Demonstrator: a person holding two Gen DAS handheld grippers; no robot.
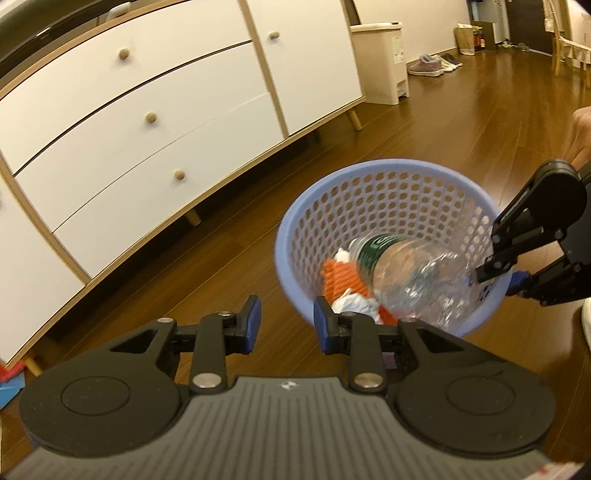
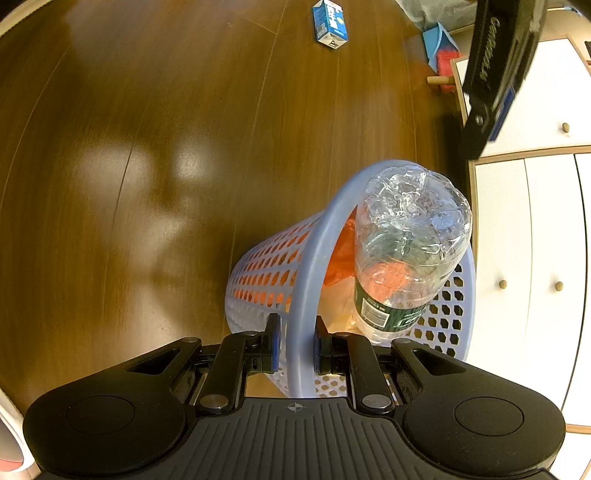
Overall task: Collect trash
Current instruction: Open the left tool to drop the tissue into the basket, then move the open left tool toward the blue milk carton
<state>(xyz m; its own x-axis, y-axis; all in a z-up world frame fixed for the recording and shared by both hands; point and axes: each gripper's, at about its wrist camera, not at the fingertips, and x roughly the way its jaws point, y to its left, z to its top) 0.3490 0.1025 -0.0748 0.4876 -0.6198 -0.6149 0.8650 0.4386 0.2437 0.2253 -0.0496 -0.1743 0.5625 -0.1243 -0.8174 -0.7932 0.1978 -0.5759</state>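
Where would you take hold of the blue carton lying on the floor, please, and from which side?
I would grip the blue carton across its narrow width, coming straight down from above. It lies flat on the wooden floor with bare boards all round, so both long sides seem free for the fingers. The left gripper is open and empty; the right gripper is clamped on the basket rim.

1. This is a home, a lived-in room with a hallway: a wooden plank floor runs out well beyond the fingertips.
2. Left of the fingers, a white dresser on short wooden legs.
3. Far ahead, shoes lined along the wall, beside a cream pedal bin.
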